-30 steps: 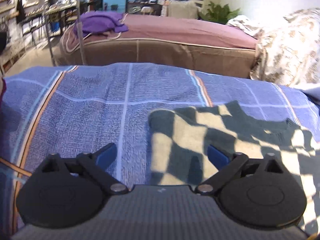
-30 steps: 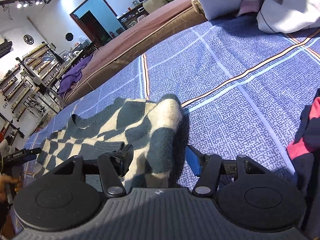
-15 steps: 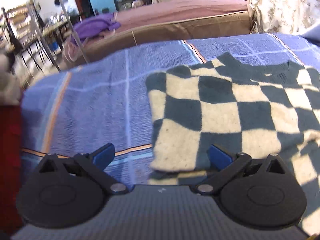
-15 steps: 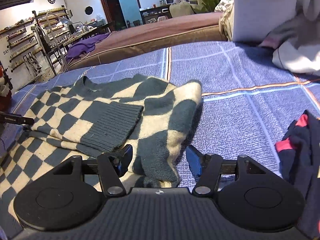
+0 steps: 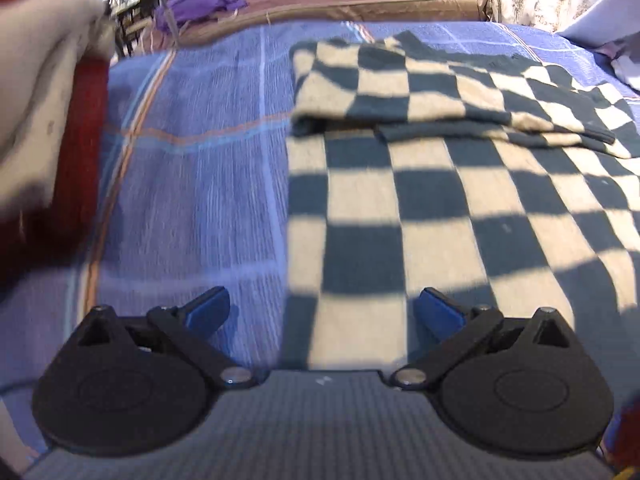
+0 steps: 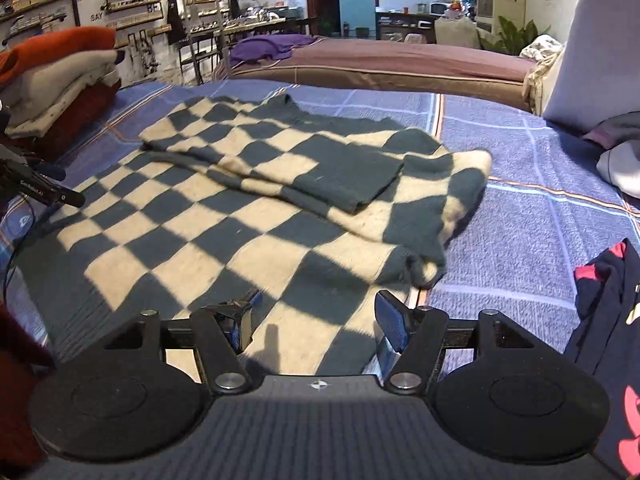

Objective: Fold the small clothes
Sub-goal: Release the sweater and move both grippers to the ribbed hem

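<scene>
A dark green and cream checkered sweater (image 5: 440, 208) lies flat on the blue plaid bedspread (image 5: 192, 184), both sleeves folded across its upper part. My left gripper (image 5: 324, 312) is open and empty, low over the sweater's lower left edge. In the right wrist view the sweater (image 6: 224, 208) spreads ahead with a dark cuff (image 6: 360, 176) folded on top. My right gripper (image 6: 316, 314) is open and empty, just over the sweater's lower right hem. The left gripper also shows at the left edge of the right wrist view (image 6: 44, 192).
A stack of folded clothes, orange, beige and dark red (image 6: 60, 80), sits at the left and shows blurred in the left wrist view (image 5: 44, 120). A dark navy and red garment (image 6: 608, 320) lies at the right. White pillows (image 6: 600, 52) and a maroon bed (image 6: 400, 64) stand beyond.
Both grippers have drawn back from the sweater's upper part down to its lower hem. The right sleeve, earlier between the right gripper's fingers, now lies folded on the sweater.
</scene>
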`<action>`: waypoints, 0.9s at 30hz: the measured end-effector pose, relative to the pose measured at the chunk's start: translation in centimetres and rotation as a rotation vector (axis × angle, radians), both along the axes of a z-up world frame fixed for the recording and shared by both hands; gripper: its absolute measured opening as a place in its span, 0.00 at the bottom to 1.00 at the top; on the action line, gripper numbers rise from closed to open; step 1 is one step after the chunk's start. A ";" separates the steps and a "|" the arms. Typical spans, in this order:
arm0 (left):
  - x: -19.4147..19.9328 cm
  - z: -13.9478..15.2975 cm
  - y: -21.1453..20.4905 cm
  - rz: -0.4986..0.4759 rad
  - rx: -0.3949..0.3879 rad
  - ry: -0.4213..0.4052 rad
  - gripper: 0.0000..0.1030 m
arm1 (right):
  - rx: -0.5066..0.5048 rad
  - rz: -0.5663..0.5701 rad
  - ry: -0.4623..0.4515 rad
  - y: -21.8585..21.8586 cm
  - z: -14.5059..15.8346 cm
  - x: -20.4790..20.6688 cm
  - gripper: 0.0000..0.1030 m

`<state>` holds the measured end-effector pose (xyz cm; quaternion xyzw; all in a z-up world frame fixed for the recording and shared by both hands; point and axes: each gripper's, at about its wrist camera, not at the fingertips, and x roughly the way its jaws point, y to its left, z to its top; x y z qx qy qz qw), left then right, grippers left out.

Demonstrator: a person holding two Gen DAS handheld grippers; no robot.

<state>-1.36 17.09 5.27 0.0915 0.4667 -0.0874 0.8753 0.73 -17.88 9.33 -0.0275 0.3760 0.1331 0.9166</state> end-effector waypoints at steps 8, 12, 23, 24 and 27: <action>-4.1 -0.8 4.1 0.141 -0.187 0.020 1.00 | 0.039 -0.069 0.122 -0.8 -1.3 -3.3 1.00; -4.9 -0.8 3.9 0.084 -0.177 0.026 1.00 | 0.111 -0.082 0.194 -1.7 -1.8 -4.7 1.00; -6.1 -1.2 3.0 -0.067 -0.234 0.045 0.99 | 0.311 -0.038 0.296 -2.1 -2.7 -6.1 1.00; -6.0 -1.1 3.3 -0.062 -0.241 0.046 0.99 | 0.329 -0.032 0.306 -2.2 -2.8 -6.1 1.00; -5.5 -0.9 4.7 -0.028 -0.314 0.064 0.96 | 0.365 -0.042 0.334 -2.5 -3.1 -6.2 1.00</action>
